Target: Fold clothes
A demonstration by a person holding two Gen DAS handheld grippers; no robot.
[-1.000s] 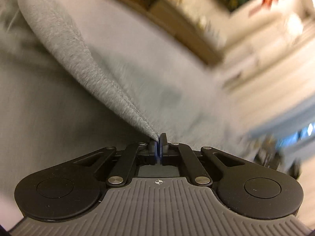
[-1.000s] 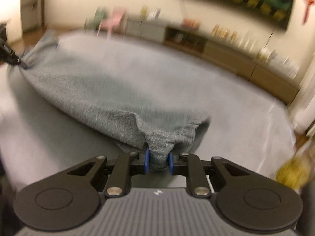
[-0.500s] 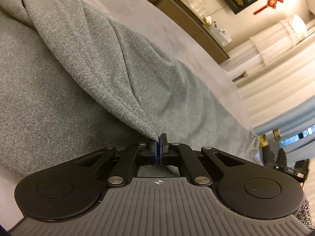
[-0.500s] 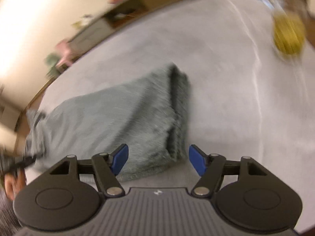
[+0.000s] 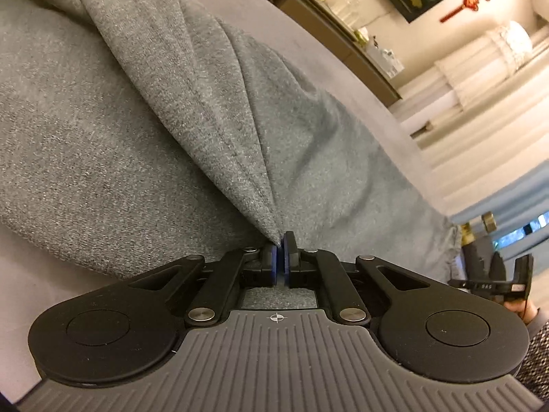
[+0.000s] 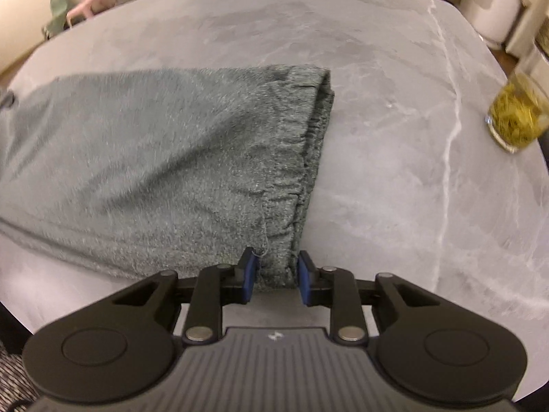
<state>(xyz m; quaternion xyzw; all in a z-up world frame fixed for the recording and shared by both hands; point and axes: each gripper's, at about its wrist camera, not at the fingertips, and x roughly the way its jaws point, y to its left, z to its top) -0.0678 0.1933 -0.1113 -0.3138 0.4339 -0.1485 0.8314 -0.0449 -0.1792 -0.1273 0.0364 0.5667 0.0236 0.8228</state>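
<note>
Two grips suit this soft, light, floppy grey garment [image 5: 212,130] on the surface [image 6: 394,137]: left gripper [image 5: 282,254] fingers clenched on a pinched corner, right gripper [image 6: 276,276] fingers closing astride the gathered waistband [image 6: 302,158] corner.

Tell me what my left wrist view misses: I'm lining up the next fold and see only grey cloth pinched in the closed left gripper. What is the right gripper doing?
Observer: The right gripper is closing around the elastic waistband at the near corner of the grey garment.
Operator: Is that end flat?
Observer: Yes, it lies flat on the marble table.
Operator: Anything nearby to avoid?
Observer: A glass of yellow-green tea stands near the table's right edge, clear of the garment.
</note>
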